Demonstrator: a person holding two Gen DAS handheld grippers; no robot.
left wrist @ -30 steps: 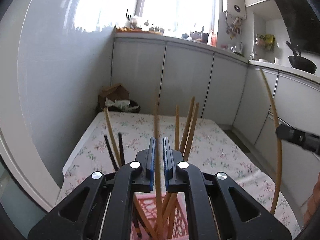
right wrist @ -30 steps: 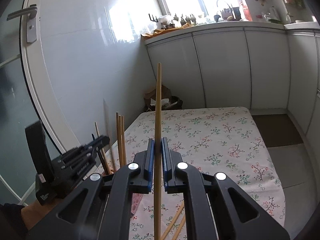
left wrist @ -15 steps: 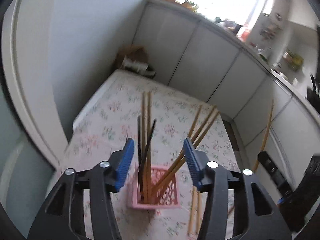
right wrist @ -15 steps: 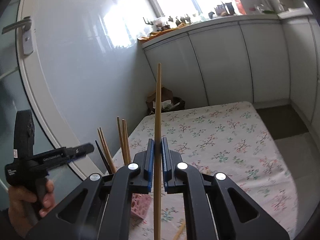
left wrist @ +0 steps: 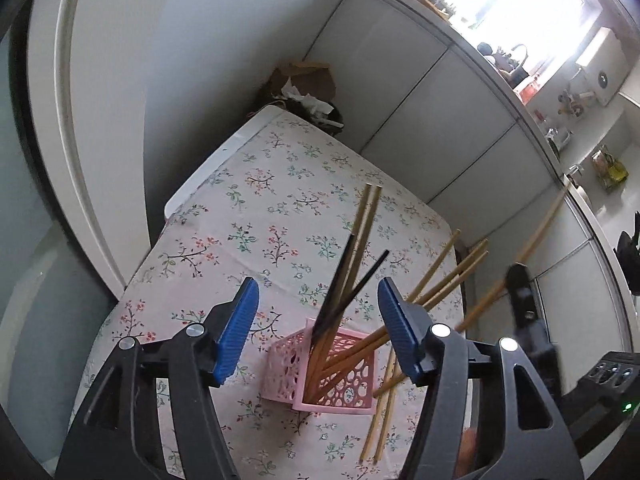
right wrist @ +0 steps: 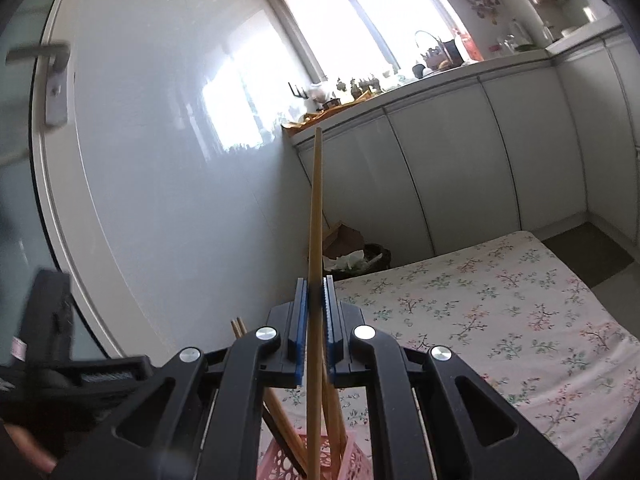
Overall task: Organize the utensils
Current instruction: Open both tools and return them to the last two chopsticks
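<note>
A pink perforated basket [left wrist: 280, 372] stands on the floral tablecloth and holds several wooden chopsticks [left wrist: 362, 232] and two black ones [left wrist: 340, 280]. My left gripper [left wrist: 316, 312] is open and empty, above and behind the basket. Two wooden chopsticks [left wrist: 380, 412] lie flat on the cloth right of the basket. My right gripper [right wrist: 316, 320] is shut on a wooden chopstick [right wrist: 315, 216], held upright with its lower end over the basket [right wrist: 352, 464]. In the left wrist view the right gripper [left wrist: 524, 312] and its chopstick [left wrist: 536, 236] show at the right.
The table [left wrist: 208, 160] with the floral cloth stands against a glossy white wall, with a door on the left [right wrist: 52, 92]. White cabinets [right wrist: 520, 152] run behind. A bin with paper [left wrist: 304, 96] sits at the far corner.
My left gripper let go of its chopstick into the basket, opened and drew back upward. My right gripper moved its chopstick left, over the basket.
</note>
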